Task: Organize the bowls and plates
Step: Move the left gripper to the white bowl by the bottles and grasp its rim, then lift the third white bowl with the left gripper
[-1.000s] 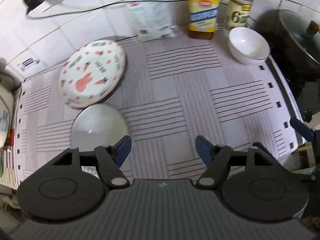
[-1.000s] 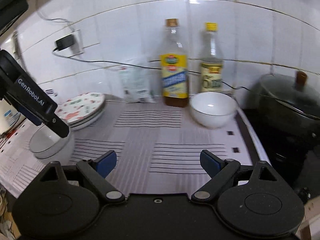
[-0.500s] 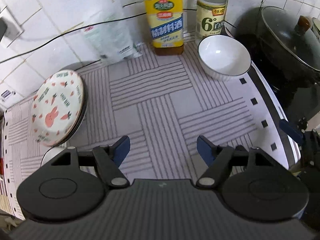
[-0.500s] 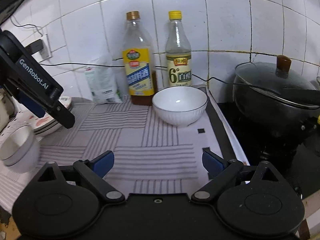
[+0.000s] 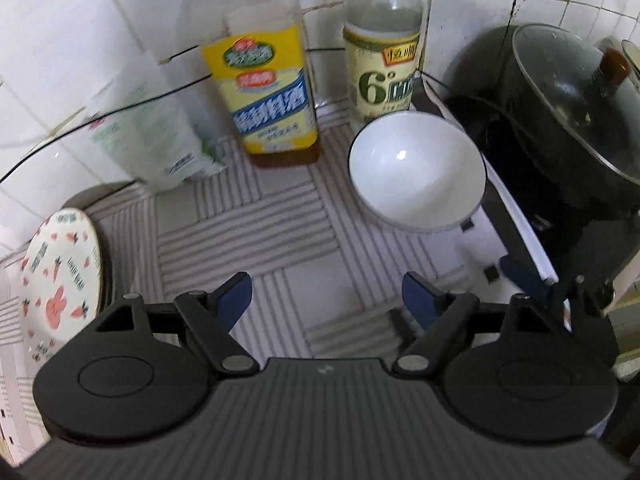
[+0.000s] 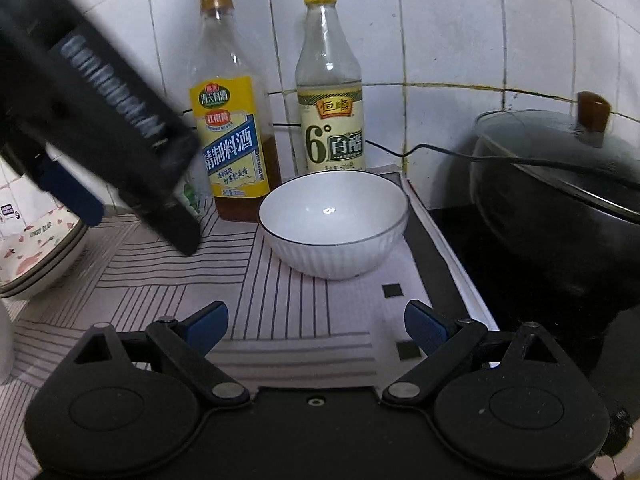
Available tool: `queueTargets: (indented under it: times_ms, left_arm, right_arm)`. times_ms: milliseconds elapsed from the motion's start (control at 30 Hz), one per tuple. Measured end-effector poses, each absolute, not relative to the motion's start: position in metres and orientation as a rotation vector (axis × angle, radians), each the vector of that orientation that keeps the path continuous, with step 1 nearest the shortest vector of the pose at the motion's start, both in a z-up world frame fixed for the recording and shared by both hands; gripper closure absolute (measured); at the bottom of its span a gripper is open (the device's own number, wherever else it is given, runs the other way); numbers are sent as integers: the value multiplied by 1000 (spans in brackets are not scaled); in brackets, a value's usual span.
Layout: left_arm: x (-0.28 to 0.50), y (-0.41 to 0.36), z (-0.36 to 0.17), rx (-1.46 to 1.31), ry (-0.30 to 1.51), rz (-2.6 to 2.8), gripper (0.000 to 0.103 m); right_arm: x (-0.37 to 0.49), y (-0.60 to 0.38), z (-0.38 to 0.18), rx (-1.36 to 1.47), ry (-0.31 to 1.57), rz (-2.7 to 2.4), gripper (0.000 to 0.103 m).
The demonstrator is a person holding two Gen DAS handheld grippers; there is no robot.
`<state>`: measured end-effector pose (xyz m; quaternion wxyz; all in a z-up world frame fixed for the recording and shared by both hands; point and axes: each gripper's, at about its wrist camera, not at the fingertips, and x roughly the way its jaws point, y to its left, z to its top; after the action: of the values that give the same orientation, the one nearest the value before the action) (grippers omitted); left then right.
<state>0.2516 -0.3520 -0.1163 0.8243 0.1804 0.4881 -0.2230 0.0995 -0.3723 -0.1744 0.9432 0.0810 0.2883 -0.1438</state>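
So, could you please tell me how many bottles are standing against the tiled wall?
2. The yellow-labelled bottle stands on the left; the bottle with the pale "6°" label stands right of it. Both are just behind the white bowl. Nothing suggests a third is hidden.

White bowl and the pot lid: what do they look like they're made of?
White bowl: likely glazed ceramic, with a glossy highlight inside, ribbed outer wall and thin dark rim line. Pot lid: probably glass, see-through and fogged, with a brown knob of unclear material.

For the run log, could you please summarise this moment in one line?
left tool: open, empty | right tool: open, empty | white bowl: untouched, ahead of both
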Motion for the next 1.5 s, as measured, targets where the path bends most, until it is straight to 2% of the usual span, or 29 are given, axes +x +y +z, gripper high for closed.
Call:
queueTargets:
  times_ms: [433,533,567,700,733,800,933,1500]
  left_arm:
    - [303,-389,-149,351,1075,-489,21]
    - [315,-392,-159,328,1098,-482,25]
    - [319,-393,-162,325,1110,-479,27]
    - [332,-394,-175,310,1147,-470,56]
    - [335,-394,-178,303,1154,-467,59]
    - [339,-392,-183,263,1177,-490,74]
    - [340,-396,-188,228,1193,-539,91]
    - [304,-385,-180,306,1172,-550,90]
  right_arm:
    - [152,-387,-188,190,589,-335,6]
    - [157,-391,-188,191,587,-348,6]
    - [158,-393,-188,194,588,-356,6]
    - [160,-400,-190,208,584,-360,6]
    - [161,-400,-190,211,583,-355,6]
    - [163,-400,-190,205,581,-347,6]
    - [165,-401,-192,213,576,-339,5]
    - [148,-397,-197,225,542,-278,6]
